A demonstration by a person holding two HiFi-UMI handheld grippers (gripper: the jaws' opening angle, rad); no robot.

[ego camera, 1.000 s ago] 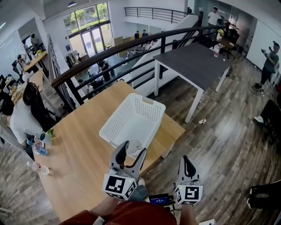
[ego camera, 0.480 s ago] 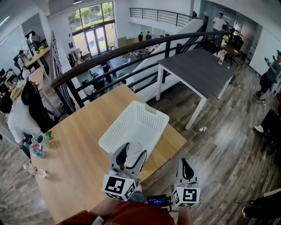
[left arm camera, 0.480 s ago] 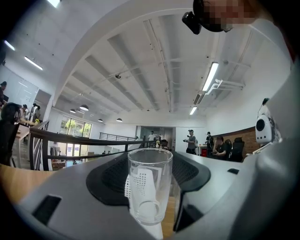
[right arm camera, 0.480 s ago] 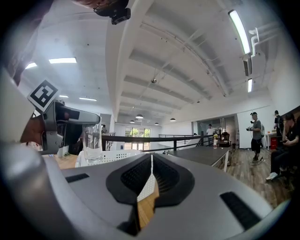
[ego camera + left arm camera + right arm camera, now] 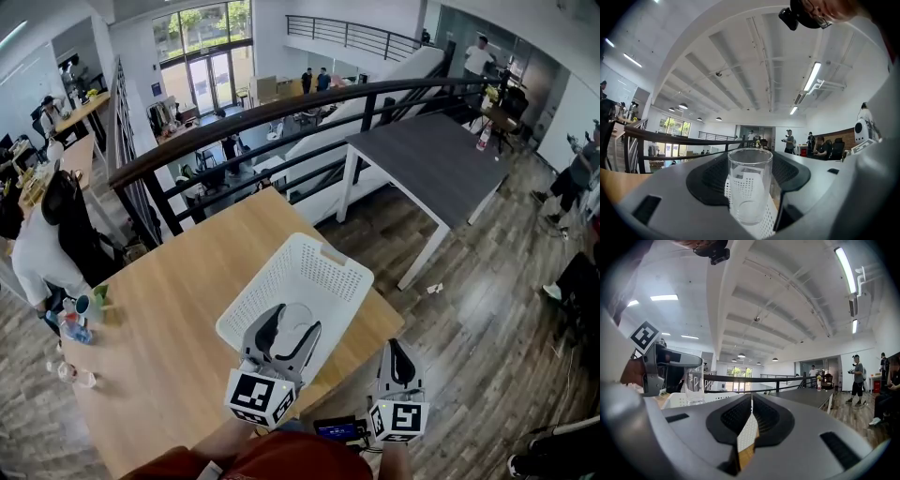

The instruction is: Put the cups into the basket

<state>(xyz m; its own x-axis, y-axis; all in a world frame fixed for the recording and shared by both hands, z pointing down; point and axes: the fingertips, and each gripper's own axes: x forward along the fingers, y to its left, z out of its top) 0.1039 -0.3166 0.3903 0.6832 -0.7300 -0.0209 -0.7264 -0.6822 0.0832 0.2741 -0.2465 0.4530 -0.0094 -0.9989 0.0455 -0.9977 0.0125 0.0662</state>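
Bright, even light throughout, with heavy fisheye bend in all three views.

Your head view is evenly lit. Daylight pours through the tall windows (image 5: 192, 37) at the far end, which blow out almost to white, and the wooden table (image 5: 169, 309) carries no hard shadows. Straight lines such as the railing (image 5: 281, 117) bow more and more toward the edges. In both of your gripper views the corners fall to black in a round vignette, the ceiling light strips (image 5: 812, 77) glare white, and the nearest foreground is soft and out of focus. The glass cup (image 5: 749, 187) reads fairly sharp at its rim, with pale reflections on its wall.
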